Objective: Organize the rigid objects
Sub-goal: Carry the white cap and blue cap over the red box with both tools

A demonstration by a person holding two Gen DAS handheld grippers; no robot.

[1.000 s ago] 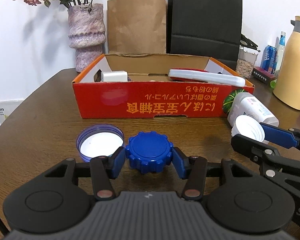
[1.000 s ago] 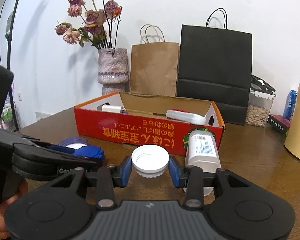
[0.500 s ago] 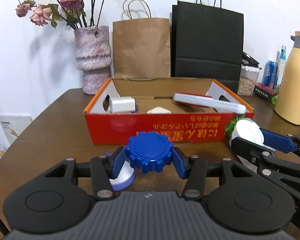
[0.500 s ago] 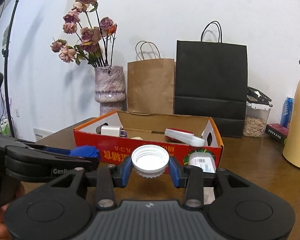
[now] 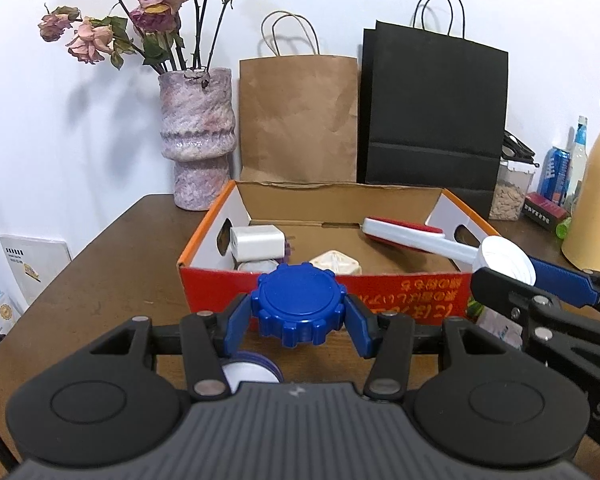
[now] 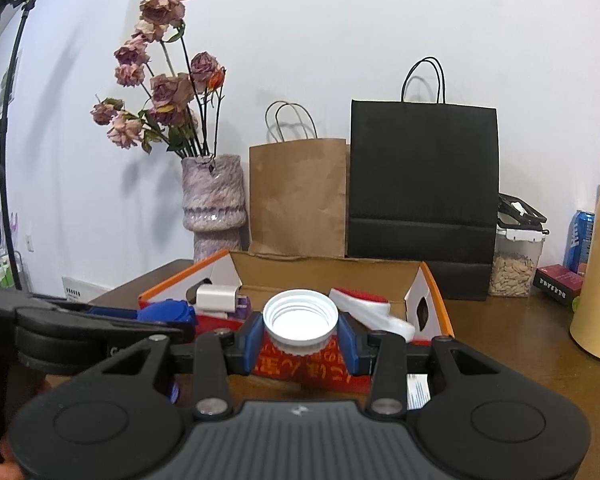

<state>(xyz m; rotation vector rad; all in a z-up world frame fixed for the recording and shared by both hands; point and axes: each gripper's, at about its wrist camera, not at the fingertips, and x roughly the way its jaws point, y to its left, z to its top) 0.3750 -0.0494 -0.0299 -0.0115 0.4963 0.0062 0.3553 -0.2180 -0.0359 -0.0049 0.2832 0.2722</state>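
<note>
Holding a blue lid (image 5: 301, 303) by its ridged rim, the left gripper (image 5: 301, 320) is clamped on it from both sides, the lid lying flat and hanging just in front of the red box (image 5: 380, 300), at about the height of the near wall's top edge. The right gripper (image 6: 300, 334) is likewise clamped on a white cap (image 6: 300, 320), threaded opening facing up, also just short of that same near wall.

What the coming move turns on, as I judge it, is that the box's open inside lies ahead of and slightly below both loads, past the near wall, so each has to clear that wall before release. Neither hand is plainly nearer; the left faces the box's left half, the right its right half.

Inside the box, against the left wall, sits a white block (image 5: 257, 243); a pale squarish piece (image 5: 336, 265) lies near the front wall, and a long white and red tool (image 5: 416, 238) lies slantwise across the right side, its handle reaching the right front corner.

Orange characters are printed upside down on the box's near wall; I cannot read them. Outside the box, below the left gripper, a purple-rimmed lid (image 5: 249, 372) rests on the table (image 5: 112, 272).
</note>
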